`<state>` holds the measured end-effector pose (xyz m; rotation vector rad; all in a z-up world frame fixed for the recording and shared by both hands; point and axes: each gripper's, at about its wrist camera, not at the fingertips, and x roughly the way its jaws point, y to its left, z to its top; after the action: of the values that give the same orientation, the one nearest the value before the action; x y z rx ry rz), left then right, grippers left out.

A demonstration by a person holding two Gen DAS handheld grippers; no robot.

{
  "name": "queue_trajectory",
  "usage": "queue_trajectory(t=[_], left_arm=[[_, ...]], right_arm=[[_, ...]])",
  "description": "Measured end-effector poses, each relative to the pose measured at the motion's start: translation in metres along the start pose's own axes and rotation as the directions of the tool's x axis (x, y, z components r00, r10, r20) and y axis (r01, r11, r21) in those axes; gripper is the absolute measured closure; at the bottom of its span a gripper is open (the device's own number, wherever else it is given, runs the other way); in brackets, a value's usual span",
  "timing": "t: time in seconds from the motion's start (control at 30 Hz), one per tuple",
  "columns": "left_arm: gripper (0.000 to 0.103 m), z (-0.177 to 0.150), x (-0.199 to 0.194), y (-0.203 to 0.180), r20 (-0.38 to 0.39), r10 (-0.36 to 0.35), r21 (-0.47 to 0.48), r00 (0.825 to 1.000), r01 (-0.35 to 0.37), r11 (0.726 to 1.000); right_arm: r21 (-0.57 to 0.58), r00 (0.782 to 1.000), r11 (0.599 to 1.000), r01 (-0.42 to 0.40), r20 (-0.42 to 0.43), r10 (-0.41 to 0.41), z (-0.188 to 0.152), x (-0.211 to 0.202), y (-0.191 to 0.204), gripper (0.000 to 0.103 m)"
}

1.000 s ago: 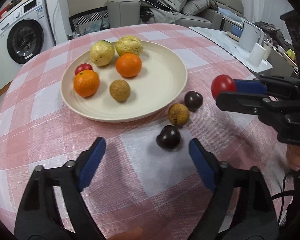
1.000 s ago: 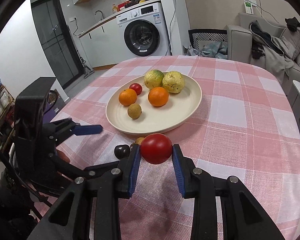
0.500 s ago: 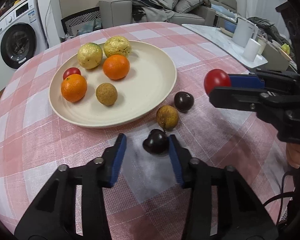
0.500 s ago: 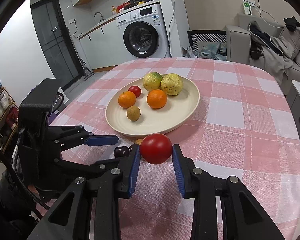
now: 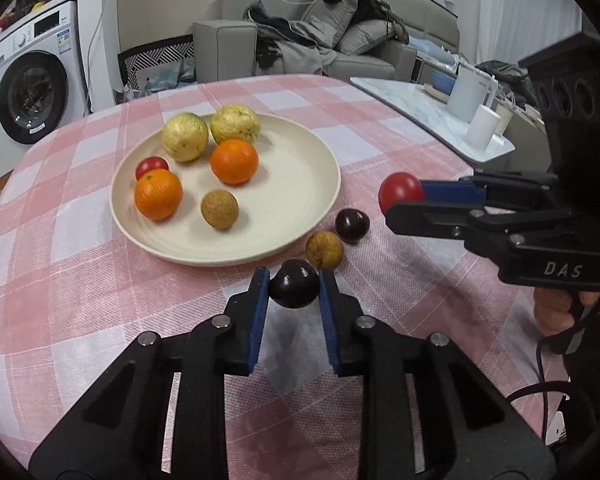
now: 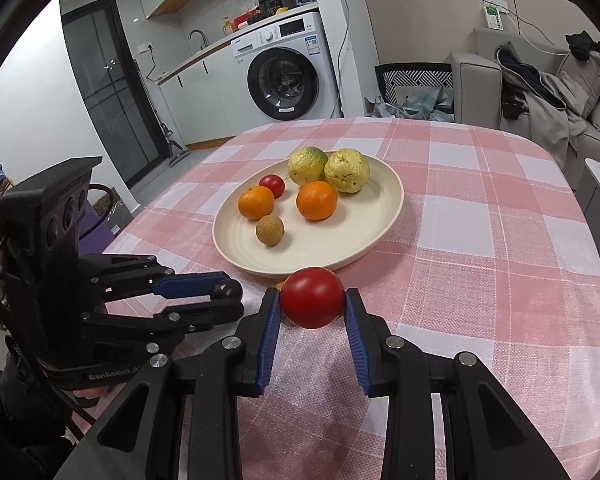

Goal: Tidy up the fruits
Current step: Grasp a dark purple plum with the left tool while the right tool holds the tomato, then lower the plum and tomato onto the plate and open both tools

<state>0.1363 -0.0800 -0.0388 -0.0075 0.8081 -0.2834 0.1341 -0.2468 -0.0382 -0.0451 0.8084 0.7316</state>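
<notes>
Tongs in my left hand (image 5: 293, 286) have just been closing and now clench a dark plum (image 5: 294, 289) between their blue pads; a second ago they stood wide apart with that plum lying loose on the tabletop (image 5: 60, 280) between them. It now sits pinched at their tips, just in front of the cream plate (image 5: 320, 208), with a brownish round fruit (image 5: 324, 250) right behind it and a second dark plum (image 5: 352, 225) beyond that, both on the checked cloth beside the rim. My right tongs (image 6: 312, 304) grip a red tomato (image 6: 312, 303) as they did before, held near the plate's front edge. On the plate lie two oranges (image 5: 158, 194), two knobbly yellow-green fruits (image 5: 185, 136), a small red tomato (image 5: 151, 166) and a small brown fruit (image 5: 220, 209), none of them shifted. From the right camera the left tongs (image 6: 228, 292) show side-on with the plum's dark end at their tips.
</notes>
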Motion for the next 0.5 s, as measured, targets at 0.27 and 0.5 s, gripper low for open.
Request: queue_trajectory(t=[0.27,0.5], left_arm=[[0.081,0.008,-0.03,0.021,0.106,0.042,-0.044,0.993,-0.037,0.998],[0.081,0.017,-0.035,0.041,0.125,0.099,-0.075,0.987,-0.09,0.993]], right_arm=[[0.018,0.997,0.999,0.033,0.067,-0.035,0.003,-0.001,0.003,0.07],[0.039,0.995,0.999,0.038,0.09,-0.041,0.013,-0.001,0.002,0.07]])
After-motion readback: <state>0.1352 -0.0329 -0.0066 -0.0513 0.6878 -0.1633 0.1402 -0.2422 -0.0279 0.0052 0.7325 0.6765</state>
